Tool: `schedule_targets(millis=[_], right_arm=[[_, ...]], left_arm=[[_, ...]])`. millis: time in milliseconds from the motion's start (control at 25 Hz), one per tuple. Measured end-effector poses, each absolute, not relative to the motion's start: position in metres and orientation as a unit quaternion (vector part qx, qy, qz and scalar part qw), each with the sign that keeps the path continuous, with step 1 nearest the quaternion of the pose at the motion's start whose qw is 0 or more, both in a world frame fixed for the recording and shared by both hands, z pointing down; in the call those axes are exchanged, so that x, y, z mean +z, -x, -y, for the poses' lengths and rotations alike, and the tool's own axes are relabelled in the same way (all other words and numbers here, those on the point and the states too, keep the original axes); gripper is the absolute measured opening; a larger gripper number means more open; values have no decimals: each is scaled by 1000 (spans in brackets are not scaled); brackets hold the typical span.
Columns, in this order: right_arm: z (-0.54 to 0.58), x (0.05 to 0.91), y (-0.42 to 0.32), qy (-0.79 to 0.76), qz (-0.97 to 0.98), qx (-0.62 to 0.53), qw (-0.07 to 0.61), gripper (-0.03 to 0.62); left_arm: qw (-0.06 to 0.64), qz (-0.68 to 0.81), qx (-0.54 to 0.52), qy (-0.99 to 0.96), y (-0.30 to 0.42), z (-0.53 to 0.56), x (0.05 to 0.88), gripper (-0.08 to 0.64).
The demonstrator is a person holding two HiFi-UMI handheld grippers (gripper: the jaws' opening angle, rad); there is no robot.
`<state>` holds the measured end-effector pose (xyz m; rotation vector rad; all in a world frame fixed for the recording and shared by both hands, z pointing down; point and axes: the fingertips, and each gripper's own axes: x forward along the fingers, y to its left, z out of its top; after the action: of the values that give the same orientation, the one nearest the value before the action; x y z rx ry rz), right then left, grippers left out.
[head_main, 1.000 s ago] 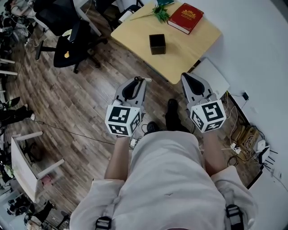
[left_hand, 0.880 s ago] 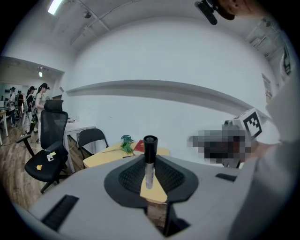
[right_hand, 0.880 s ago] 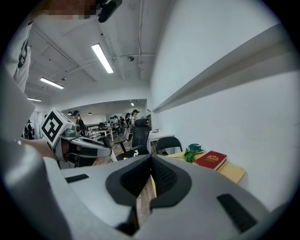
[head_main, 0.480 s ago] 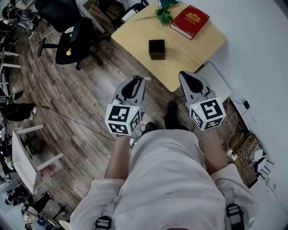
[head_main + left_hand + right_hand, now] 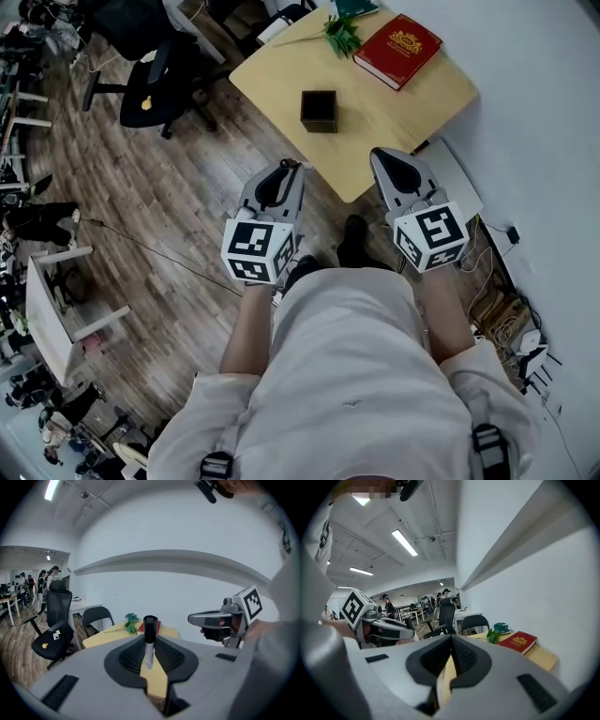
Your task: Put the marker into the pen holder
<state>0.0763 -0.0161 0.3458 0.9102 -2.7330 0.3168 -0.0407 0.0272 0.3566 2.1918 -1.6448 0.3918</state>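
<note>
The left tool (image 5: 152, 667) has its jaws closed on the marker (image 5: 150, 632), which stands upright across them with its dark cap on top. The right tool (image 5: 451, 653), level with it on the right, has its jaws drawn together on nothing. The black pen holder (image 5: 319, 111) stands on the table (image 5: 403, 103), well apart on the far side of both tools and a little right of the left tool's tip. The left tool looks the nearer, so the coming move is probably a reach forward over the table's near edge.
</note>
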Motion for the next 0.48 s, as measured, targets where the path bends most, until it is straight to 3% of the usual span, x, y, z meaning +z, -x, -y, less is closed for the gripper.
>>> schedule_targets(millis=[480], right_arm=[[35, 358, -93, -272, 948, 110, 125, 0]], left_arm=[[184, 607, 131, -762, 11, -9, 359, 60]])
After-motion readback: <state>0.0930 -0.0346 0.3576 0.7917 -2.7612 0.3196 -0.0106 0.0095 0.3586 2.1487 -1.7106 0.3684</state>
